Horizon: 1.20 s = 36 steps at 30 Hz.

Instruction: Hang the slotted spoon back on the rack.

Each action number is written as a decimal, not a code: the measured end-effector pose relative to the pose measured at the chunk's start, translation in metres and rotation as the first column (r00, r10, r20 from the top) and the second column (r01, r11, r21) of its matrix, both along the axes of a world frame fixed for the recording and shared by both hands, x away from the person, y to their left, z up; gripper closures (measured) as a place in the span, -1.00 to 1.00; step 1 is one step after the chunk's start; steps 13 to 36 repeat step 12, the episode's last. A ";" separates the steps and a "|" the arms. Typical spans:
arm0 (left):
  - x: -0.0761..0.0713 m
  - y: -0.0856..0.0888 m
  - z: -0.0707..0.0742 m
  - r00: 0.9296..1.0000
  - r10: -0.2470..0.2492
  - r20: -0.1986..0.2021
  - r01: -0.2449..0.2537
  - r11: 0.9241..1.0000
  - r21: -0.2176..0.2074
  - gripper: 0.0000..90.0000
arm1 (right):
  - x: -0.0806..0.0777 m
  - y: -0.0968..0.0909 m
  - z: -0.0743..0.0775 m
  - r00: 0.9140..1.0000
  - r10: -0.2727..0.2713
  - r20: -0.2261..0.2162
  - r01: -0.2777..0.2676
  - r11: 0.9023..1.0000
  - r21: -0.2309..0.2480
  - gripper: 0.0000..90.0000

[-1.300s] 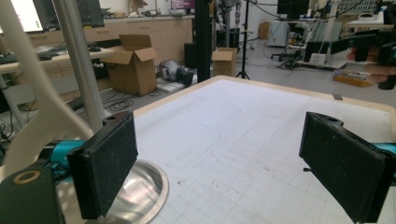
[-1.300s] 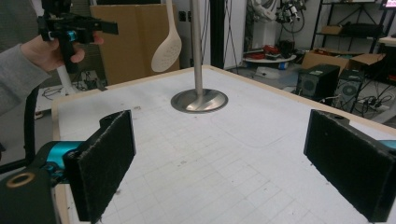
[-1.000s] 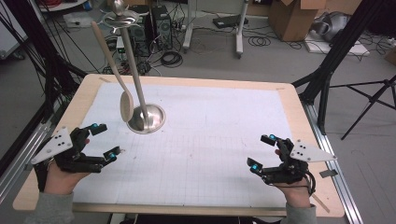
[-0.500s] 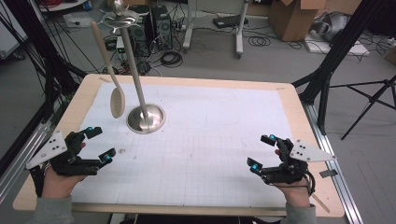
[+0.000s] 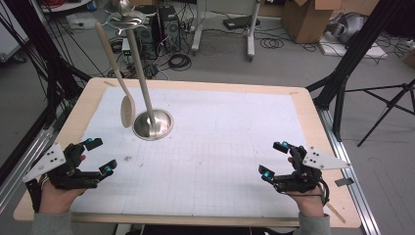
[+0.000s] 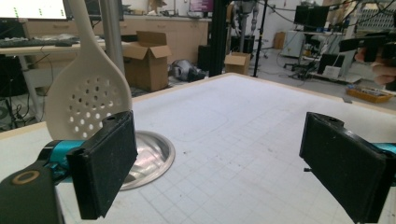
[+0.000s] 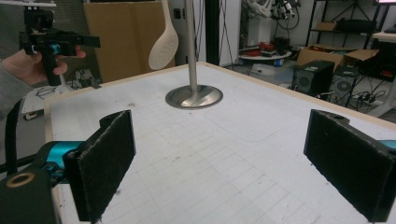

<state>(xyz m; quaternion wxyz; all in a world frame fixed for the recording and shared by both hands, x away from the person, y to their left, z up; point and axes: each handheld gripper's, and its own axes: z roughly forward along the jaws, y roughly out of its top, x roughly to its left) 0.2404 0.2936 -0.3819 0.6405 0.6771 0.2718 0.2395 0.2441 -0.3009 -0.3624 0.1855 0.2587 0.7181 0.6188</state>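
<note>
Above white matting hangs pale perforated spoon (image 5: 127,110).

One pale perforated wooden spoon (image 5: 127,110), one round-based silver metal stand (image 5: 153,123), two black handheld grippers, one table (image 5: 313,122)

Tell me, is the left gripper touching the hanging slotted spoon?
Apart. In the high view the left gripper sits open near the table's front edge, and bare white mat lies between it and the slotted spoon hanging by the stand.
</note>
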 end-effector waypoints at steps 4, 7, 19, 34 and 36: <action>-0.004 0.000 0.000 1.000 0.014 0.009 -0.014 1.000 -0.001 -0.75 | 0.000 -0.002 0.000 1.000 -0.008 0.005 0.008 1.000 0.007 -0.82; -0.007 -0.003 0.000 1.000 0.021 0.010 -0.021 1.000 0.013 -0.75 | -0.001 -0.003 0.000 1.000 -0.015 0.000 0.015 1.000 0.009 -0.82; -0.009 -0.003 -0.002 0.999 0.052 0.004 -0.052 0.998 0.033 -0.75 | -0.002 -0.004 0.001 1.000 -0.016 0.003 0.016 1.000 0.010 -0.83; -0.009 -0.003 -0.002 0.999 0.052 0.004 -0.052 0.998 0.033 -0.75 | -0.002 -0.004 0.001 1.000 -0.016 0.003 0.016 1.000 0.010 -0.83; -0.009 -0.003 -0.002 0.999 0.052 0.004 -0.052 0.998 0.033 -0.75 | -0.002 -0.004 0.001 1.000 -0.016 0.003 0.016 1.000 0.010 -0.83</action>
